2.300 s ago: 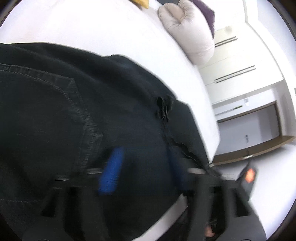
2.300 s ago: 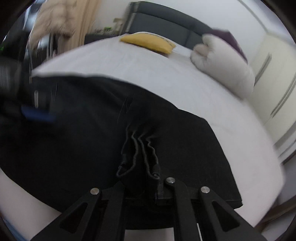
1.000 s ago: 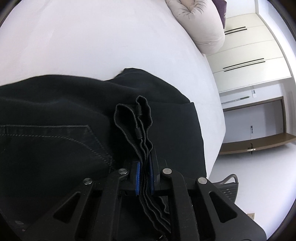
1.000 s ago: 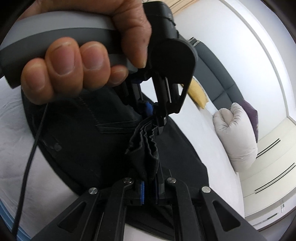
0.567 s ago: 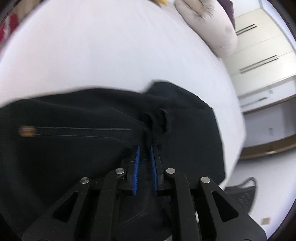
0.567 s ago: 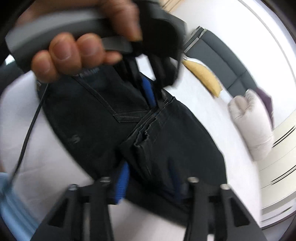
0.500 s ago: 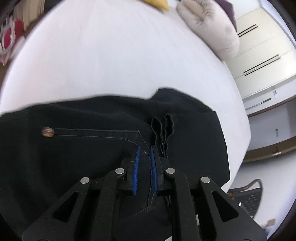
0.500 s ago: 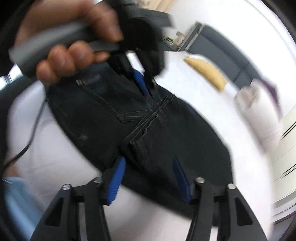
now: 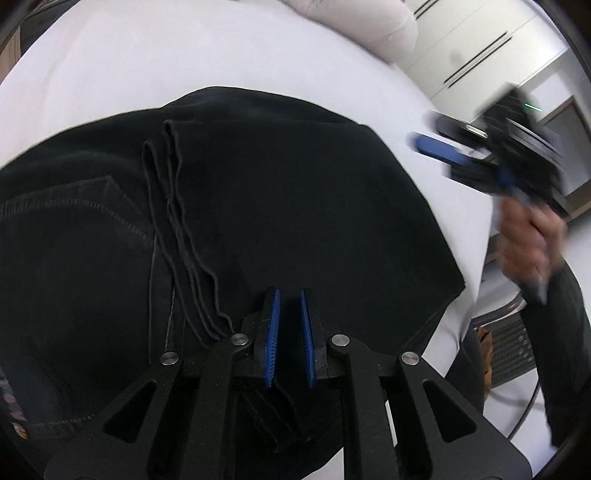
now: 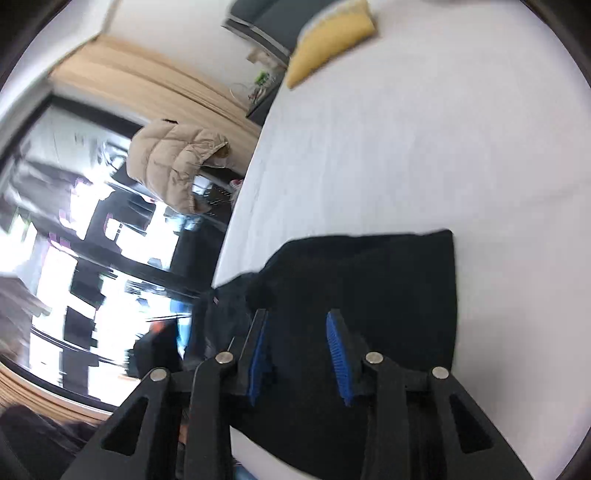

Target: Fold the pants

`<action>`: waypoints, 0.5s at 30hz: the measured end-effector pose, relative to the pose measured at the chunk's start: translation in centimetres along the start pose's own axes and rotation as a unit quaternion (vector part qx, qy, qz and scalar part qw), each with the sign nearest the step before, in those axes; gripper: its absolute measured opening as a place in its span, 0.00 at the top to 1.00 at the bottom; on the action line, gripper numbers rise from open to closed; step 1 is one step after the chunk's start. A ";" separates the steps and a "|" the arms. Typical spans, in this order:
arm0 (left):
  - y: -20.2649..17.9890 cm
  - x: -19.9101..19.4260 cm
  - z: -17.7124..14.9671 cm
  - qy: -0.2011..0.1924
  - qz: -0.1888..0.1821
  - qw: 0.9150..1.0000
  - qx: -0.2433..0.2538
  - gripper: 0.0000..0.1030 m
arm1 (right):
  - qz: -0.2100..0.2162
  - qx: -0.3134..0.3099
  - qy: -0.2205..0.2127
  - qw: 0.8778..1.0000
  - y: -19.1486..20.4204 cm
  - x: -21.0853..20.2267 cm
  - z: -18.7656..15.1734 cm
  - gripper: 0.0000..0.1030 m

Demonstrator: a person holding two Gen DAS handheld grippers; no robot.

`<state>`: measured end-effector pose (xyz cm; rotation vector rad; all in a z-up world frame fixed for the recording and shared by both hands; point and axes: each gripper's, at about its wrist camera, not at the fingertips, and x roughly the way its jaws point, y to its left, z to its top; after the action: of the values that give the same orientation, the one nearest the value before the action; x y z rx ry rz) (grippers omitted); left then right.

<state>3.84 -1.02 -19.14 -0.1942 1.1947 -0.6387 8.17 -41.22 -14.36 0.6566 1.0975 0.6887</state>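
The black pants (image 9: pixel 288 206) lie folded flat on the white bed (image 9: pixel 229 51), the stacked hem edges (image 9: pixel 177 221) running down the left of the fold. My left gripper (image 9: pixel 290 306) hovers over the near edge of the pants, its blue pads slightly apart and holding nothing. My right gripper (image 10: pixel 299 332) is open and empty above the pants (image 10: pixel 388 280). It also shows in the left wrist view (image 9: pixel 461 155), blurred, at the right, off the cloth.
A pale cushion (image 9: pixel 362 18) lies at the bed's far end by white cupboards (image 9: pixel 491 48). A yellow pillow (image 10: pixel 328 33) and dark headboard sit at the bed's head. A beige jacket (image 10: pixel 177 166) hangs by the window left of the bed.
Both grippers let go of the bunched hems. The pants now lie flat on the bed. The right gripper opened wide and swung away to the right.
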 end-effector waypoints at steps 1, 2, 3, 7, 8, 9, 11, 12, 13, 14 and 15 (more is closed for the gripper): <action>-0.1 0.3 0.0 -0.001 -0.001 1.000 0.002 0.89 | -0.005 0.011 -0.001 1.000 -1.1 1.0 0.8 0.65; -0.2 0.7 0.2 -0.001 -0.001 1.000 0.004 0.89 | -0.004 0.026 0.006 1.000 -2.4 2.0 1.9 0.65; 0.2 0.3 -0.1 -0.001 -0.001 1.000 0.004 0.89 | 0.002 0.034 0.013 0.999 -2.8 3.3 0.5 0.65; 0.2 0.9 -0.1 0.002 0.005 1.000 0.005 0.89 | -0.012 0.079 0.061 0.995 -6.5 6.2 -0.7 0.87; 0.3 0.8 -0.3 0.001 0.004 1.000 0.005 0.89 | 0.005 0.086 0.057 0.995 -6.9 5.7 -1.0 0.87; 0.5 0.7 -0.4 0.000 0.001 1.000 0.003 0.89 | 0.018 0.094 0.054 0.994 -7.2 4.9 -2.2 0.87; 0.9 0.7 -0.4 -0.002 -0.005 1.000 -0.004 0.89 | 0.029 0.096 0.058 0.993 -7.8 4.0 -3.7 0.84; 0.5 1.0 -0.4 -0.004 -0.007 1.000 -0.006 0.89 | 0.034 0.093 0.063 0.993 -7.8 3.3 -5.0 0.84; 0.5 1.0 -0.5 -0.005 -0.007 1.000 -0.008 0.89 | 0.034 0.092 0.062 0.993 -7.8 2.7 -6.1 0.84; 0.5 1.1 -0.7 -0.006 -0.006 1.000 -0.008 0.89 | 0.034 0.091 0.060 0.993 -7.9 1.7 -6.7 0.84; 0.7 0.7 -0.7 -0.006 -0.005 1.000 -0.007 0.89 | 0.036 0.087 0.059 0.994 -7.6 0.9 -7.9 0.82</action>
<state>3.59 -0.70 -20.35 -0.2161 1.1871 -0.6378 2.32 -44.17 -23.19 0.8162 1.2584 0.7056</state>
